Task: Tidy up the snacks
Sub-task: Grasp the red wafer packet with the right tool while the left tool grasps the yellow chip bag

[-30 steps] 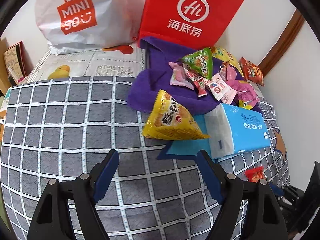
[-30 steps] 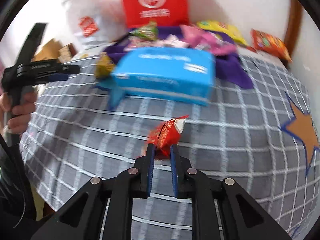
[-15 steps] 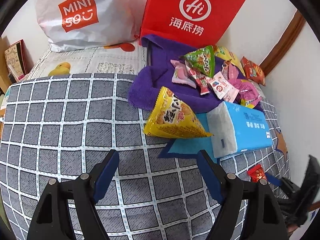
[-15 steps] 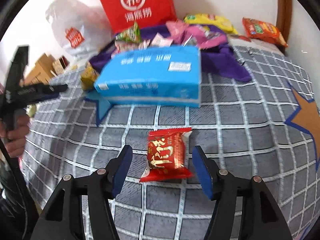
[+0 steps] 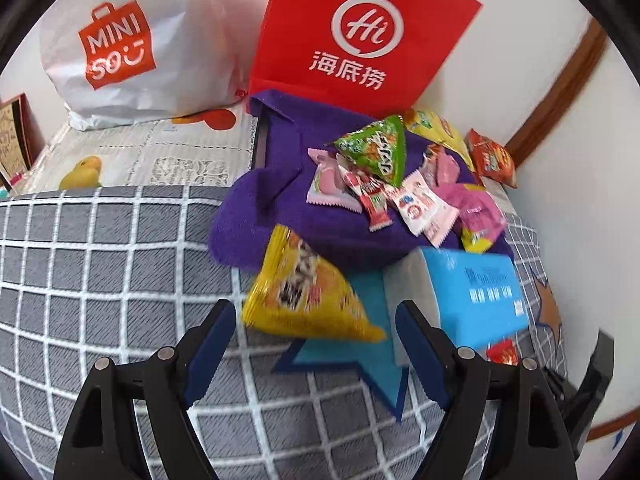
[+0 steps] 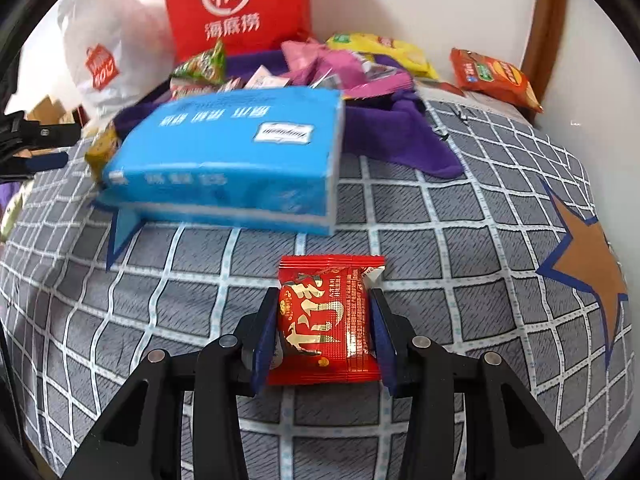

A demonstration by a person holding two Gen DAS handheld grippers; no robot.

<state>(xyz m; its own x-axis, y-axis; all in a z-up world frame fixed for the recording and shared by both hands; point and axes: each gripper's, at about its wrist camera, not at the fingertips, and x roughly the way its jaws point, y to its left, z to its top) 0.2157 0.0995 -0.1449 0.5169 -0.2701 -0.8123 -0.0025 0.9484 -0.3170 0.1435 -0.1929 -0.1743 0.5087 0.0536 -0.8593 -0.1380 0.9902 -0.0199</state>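
Two hand-held grippers work over a bed with a grey checked cover (image 6: 460, 216). The right hand-held gripper (image 6: 324, 332) has its blue fingers drawn in against both sides of a small red snack packet (image 6: 326, 320), touching it left and right; whether it is lifted off the cover I cannot tell. The packet's long axis runs straight along the fingers, its crimped far end pointing toward the blue tissue pack (image 6: 236, 160) that lies just beyond it, crosswise.

The left hand-held gripper (image 5: 312, 344) stands wide apart and holds nothing; a yellow triangular snack bag (image 5: 304, 292) lies just ahead between its fingers, its point aimed toward the tissue pack (image 5: 476, 292).

From the left camera one sees the purple cloth (image 5: 280, 208) with its heap of green, pink and red sweets, a white MINISO bag (image 5: 132, 44) and a red bag (image 5: 360, 40) against the wall at the bed's far edge. The red packet (image 5: 502, 352) shows there only as a sliver beyond the tissue pack. The right camera alone shows a brown star (image 6: 588, 252) printed on the cover toward the bed's right edge.
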